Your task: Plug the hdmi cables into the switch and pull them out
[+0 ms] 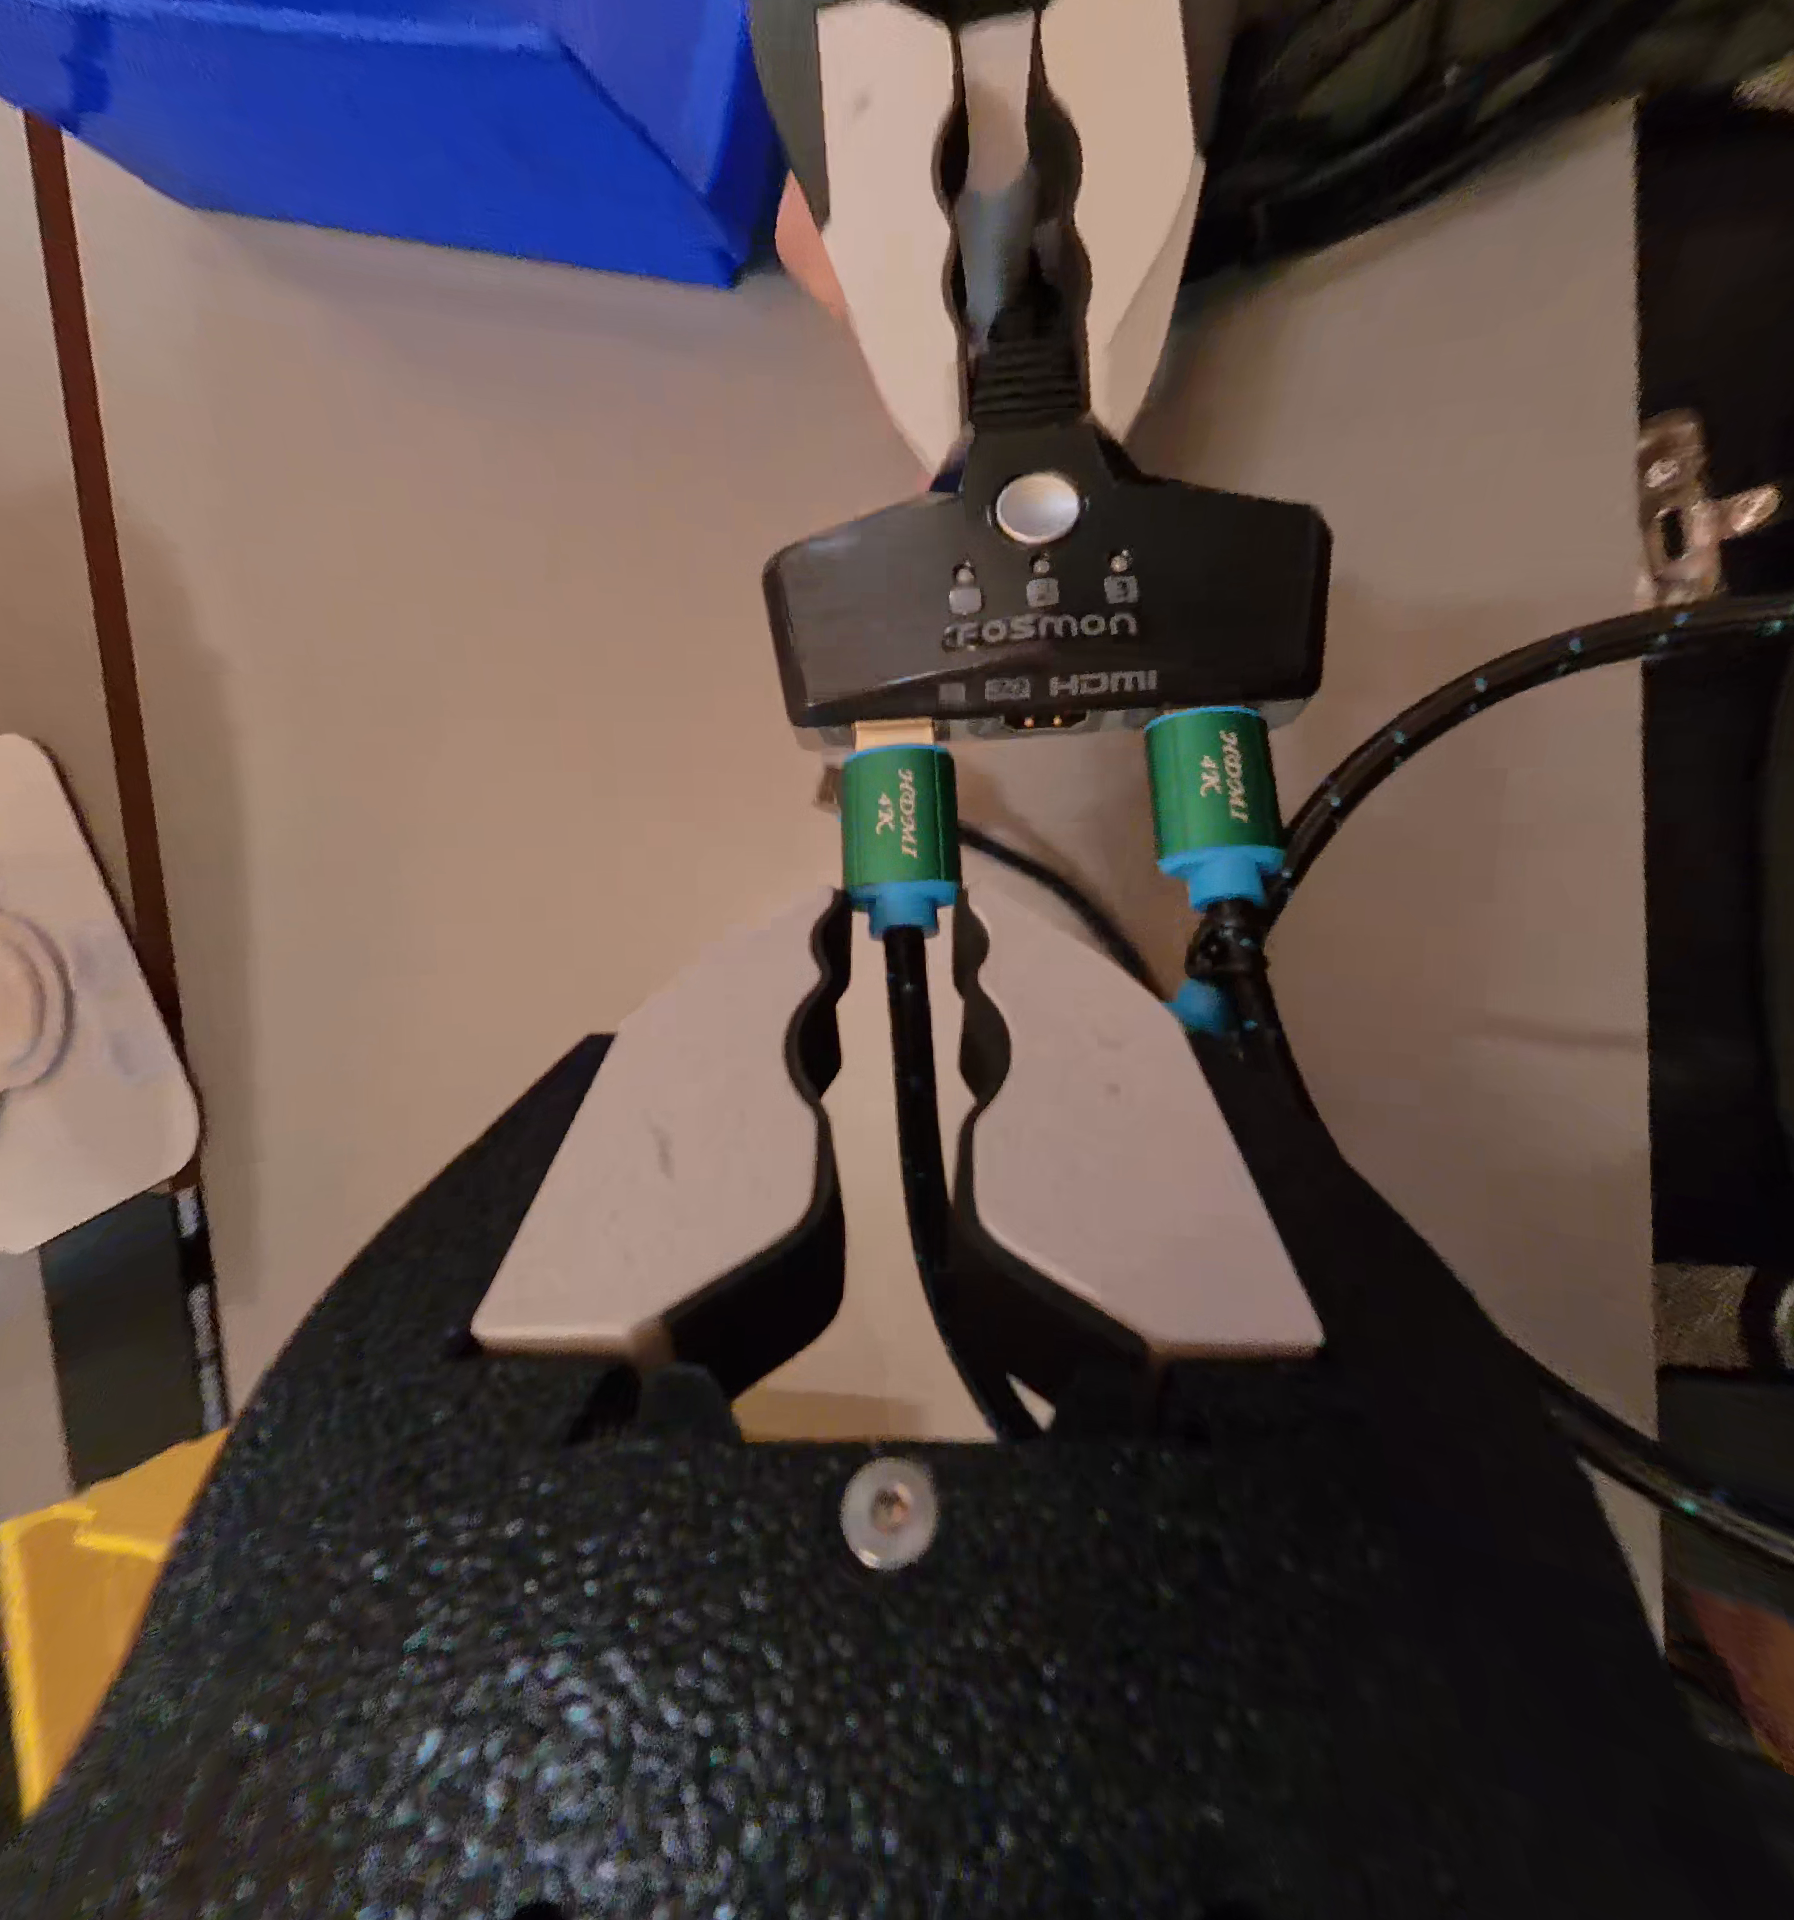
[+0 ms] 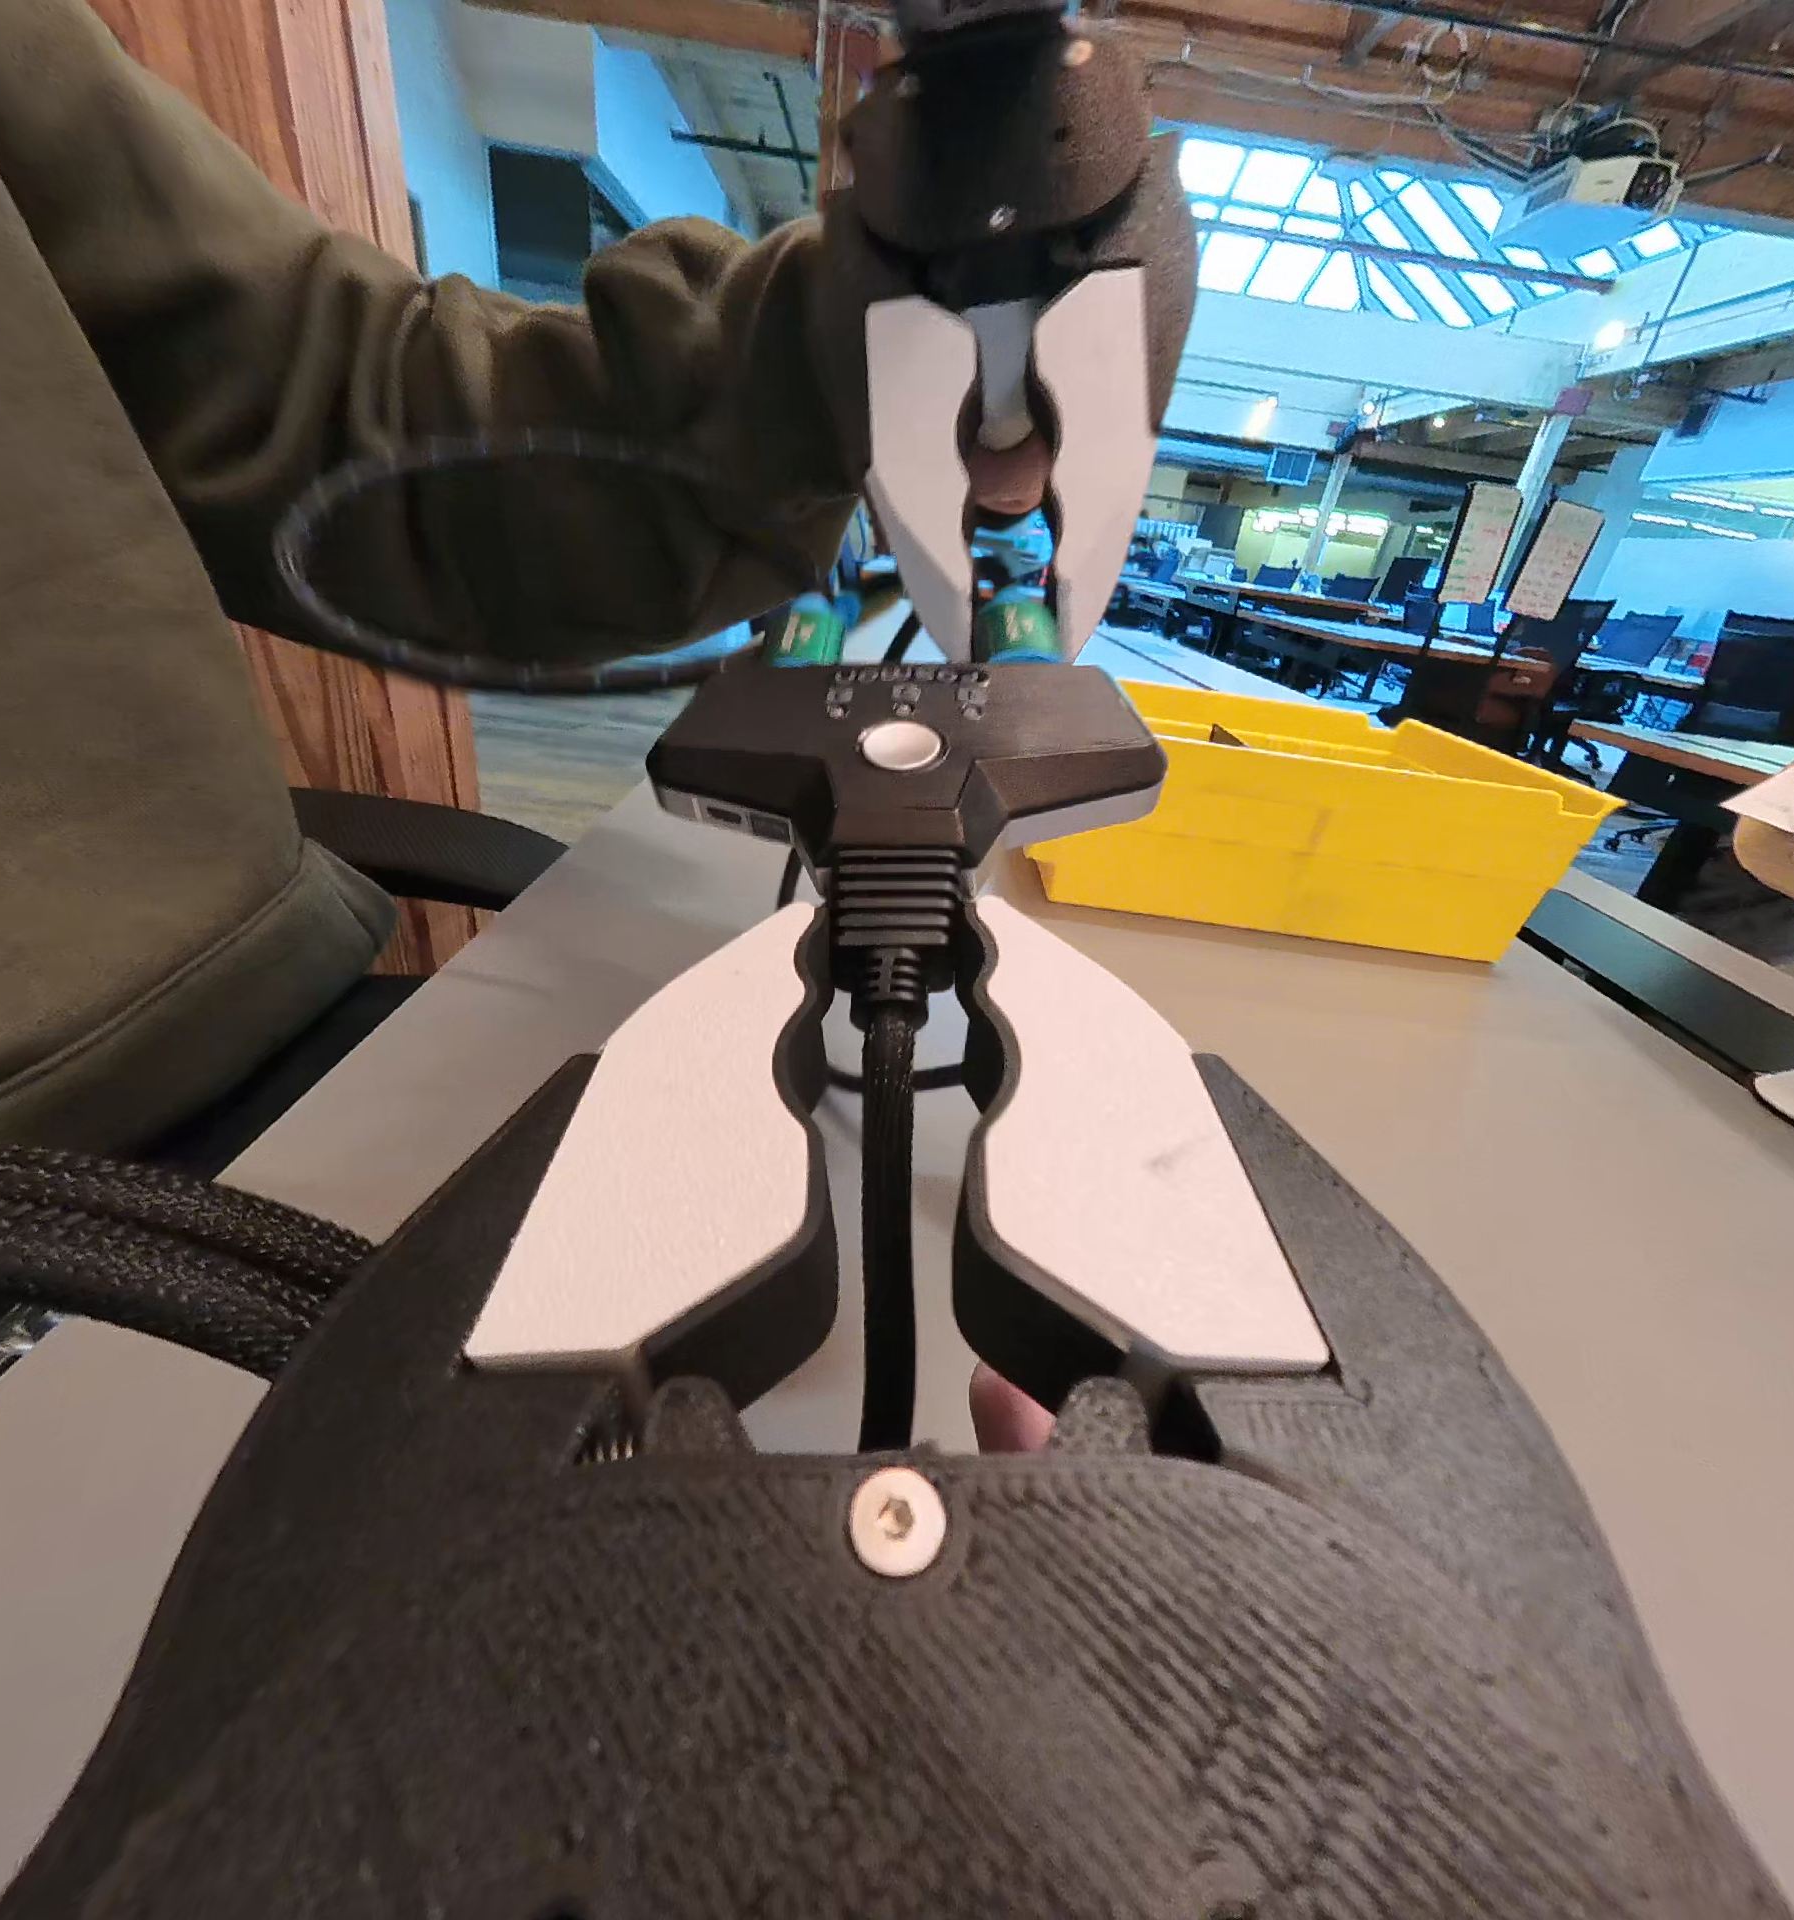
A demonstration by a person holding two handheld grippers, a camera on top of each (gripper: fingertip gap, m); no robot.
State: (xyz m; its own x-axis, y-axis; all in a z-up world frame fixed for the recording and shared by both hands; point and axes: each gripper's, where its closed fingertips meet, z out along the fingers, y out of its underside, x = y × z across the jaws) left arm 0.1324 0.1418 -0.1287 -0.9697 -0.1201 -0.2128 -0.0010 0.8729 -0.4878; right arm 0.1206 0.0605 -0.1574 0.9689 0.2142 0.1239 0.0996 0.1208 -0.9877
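The black HDMI switch [image 1: 1044, 613] is held above the grey table [image 2: 1392, 1143]. My right gripper [image 2: 895, 925] is shut on the ribbed strain relief at its cable end; it also shows at the top of the left wrist view [image 1: 1028, 416]. My left gripper [image 1: 903, 920] is shut on the blue collar of a green HDMI plug [image 1: 898, 821]. This plug sits in the switch's left port with a strip of gold metal showing. A second green plug [image 1: 1210, 790] sits fully in the right port. The middle port [image 1: 1028, 719] is empty. The left gripper [image 2: 1012, 613] shows beyond the switch [image 2: 903, 743] in the right wrist view.
A yellow bin [image 2: 1288, 831] stands on the table to the right of the switch. A blue bin [image 1: 405, 125] is at the upper left of the left wrist view. A person's olive sleeve [image 2: 457, 416] reaches in from the left. Black braided cables [image 1: 1392, 727] loop to the right.
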